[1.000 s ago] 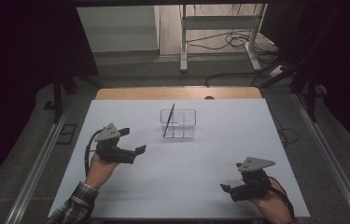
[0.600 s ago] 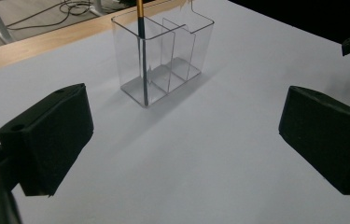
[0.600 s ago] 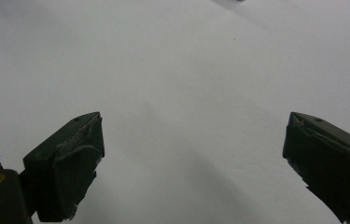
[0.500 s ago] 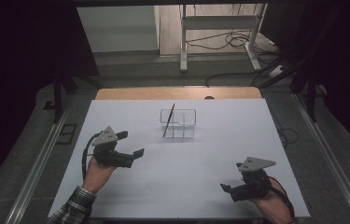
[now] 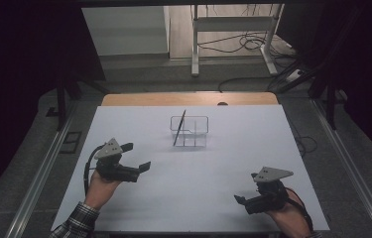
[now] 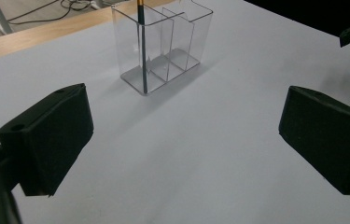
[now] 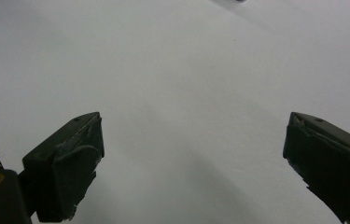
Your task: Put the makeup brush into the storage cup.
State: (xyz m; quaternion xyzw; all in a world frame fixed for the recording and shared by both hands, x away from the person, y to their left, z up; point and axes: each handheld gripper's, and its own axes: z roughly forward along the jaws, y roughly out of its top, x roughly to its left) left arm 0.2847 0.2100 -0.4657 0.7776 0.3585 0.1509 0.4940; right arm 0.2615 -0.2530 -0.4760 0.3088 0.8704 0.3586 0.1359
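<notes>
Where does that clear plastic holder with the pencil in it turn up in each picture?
High view: the clear holder stands mid-table, beyond both tongs.
Left gripper view: the holder sits top centre, pencil in its nearest compartment.
Right gripper view: not recognisable; the white table lies ahead.
Shared landmark: the white table.

Left gripper (image 5: 135, 156) & right gripper (image 5: 241, 202): black blocky jaws, grey triangular top plates, black cables. Right jaw pads look tape-wrapped, poss. frayed. Plaid sleeve (image 5: 74, 224) at left wrist.
</notes>
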